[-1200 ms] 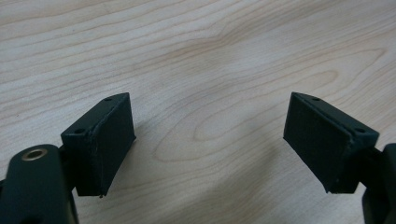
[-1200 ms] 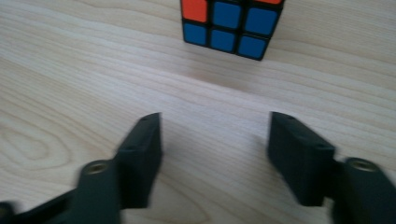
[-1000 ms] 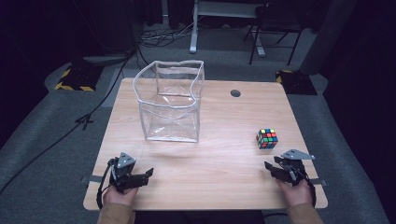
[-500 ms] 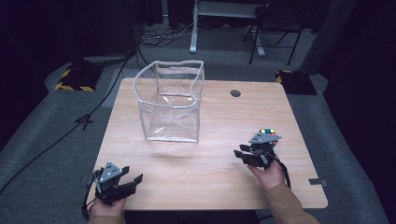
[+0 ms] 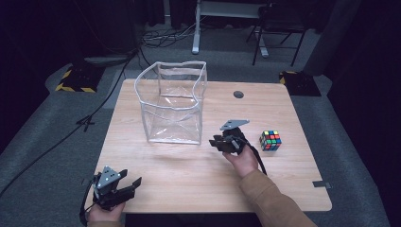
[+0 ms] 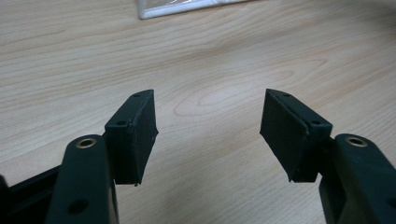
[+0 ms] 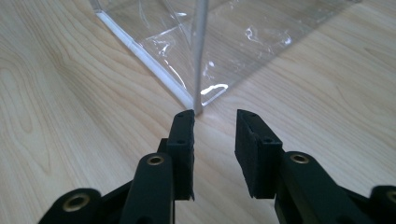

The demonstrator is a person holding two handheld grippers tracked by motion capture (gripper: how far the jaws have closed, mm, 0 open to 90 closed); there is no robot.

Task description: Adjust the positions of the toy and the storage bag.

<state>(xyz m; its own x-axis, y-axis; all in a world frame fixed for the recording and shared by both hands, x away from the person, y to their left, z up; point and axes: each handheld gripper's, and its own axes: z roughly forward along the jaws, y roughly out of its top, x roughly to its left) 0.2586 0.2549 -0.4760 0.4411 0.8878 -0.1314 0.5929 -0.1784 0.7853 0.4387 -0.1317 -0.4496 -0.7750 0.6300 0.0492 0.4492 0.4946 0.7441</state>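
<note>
Left hand (image 5: 105, 213) cut off by the near edge of the high view, wrist and forearm out of frame. Clear bag (image 7: 224, 42) cropped at the top of the right gripper view, upper rim unseen. Rubik's cube (image 5: 270, 140) too small to read individual stickers.

- The right gripper (image 5: 218, 141) is black, with a grey three-cornered plate (image 5: 233, 124) on top and a black cable trailing back along the tan sleeve (image 5: 269, 198).
- The left gripper (image 5: 134, 185) is black with a grey plate.
- Brass-ringed screw holes (image 7: 155, 160) sit behind the ribbed pads (image 6: 140, 135).
</note>
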